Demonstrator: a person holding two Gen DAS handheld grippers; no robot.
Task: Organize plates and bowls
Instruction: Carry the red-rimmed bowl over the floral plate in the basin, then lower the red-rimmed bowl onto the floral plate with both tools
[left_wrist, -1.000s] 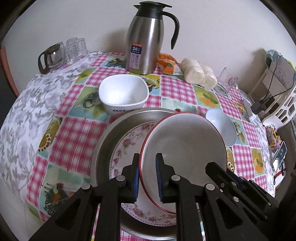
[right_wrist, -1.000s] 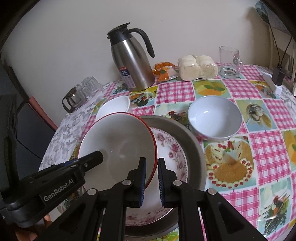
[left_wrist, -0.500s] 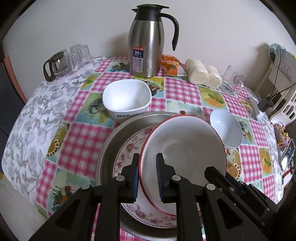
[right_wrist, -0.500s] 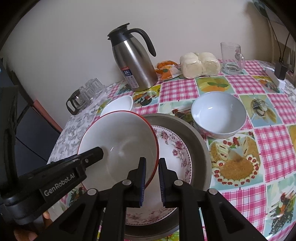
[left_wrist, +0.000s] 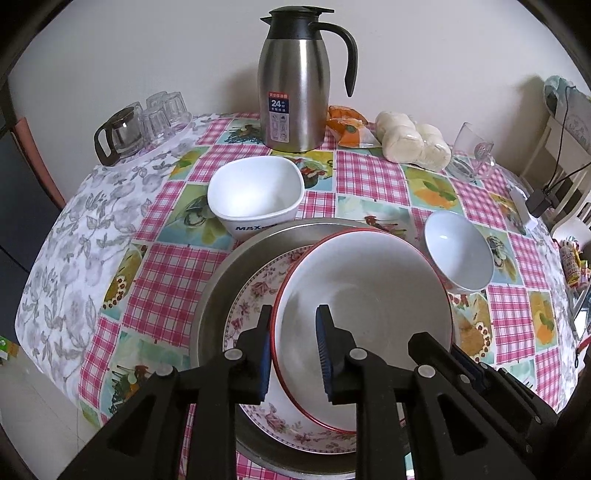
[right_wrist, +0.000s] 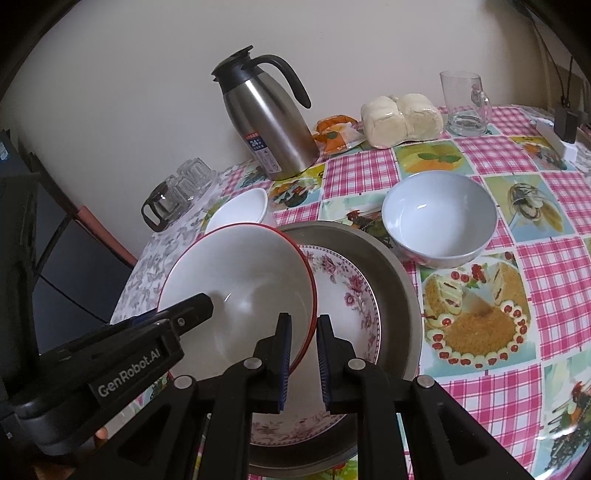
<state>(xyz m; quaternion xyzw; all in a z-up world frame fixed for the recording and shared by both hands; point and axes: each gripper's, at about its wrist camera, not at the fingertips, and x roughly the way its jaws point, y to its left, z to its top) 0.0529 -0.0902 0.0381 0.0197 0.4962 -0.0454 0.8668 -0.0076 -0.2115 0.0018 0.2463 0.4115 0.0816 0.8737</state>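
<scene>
My left claw (left_wrist: 293, 347) is opening off the bowl's (left_wrist: 364, 291) rim at nine o'clock; the right claw (right_wrist: 303, 354) pinches three o'clock. Over the plate (right_wrist: 347, 291), it looks glazed, slick, breakable; grip rims only.

Bowls: three – red-rimmed (left_wrist: 364, 291), square white (left_wrist: 255, 192), round white (left_wrist: 458, 251).
Plates: one, floral (left_wrist: 255, 291).
Metal basins: one (left_wrist: 218, 295).
Thermos jugs: one (left_wrist: 295, 81).
Glass mugs: one (right_wrist: 463, 103).
Small glass pots with dark handle: one (left_wrist: 120, 134).
Tumblers beside pot: about three (left_wrist: 164, 114), exact count unclear.
Bun packs: one (left_wrist: 413, 142).
Orange snack packets: one (left_wrist: 347, 125).
Grippers: two – left (left_wrist: 294, 350), right (right_wrist: 303, 363).
</scene>
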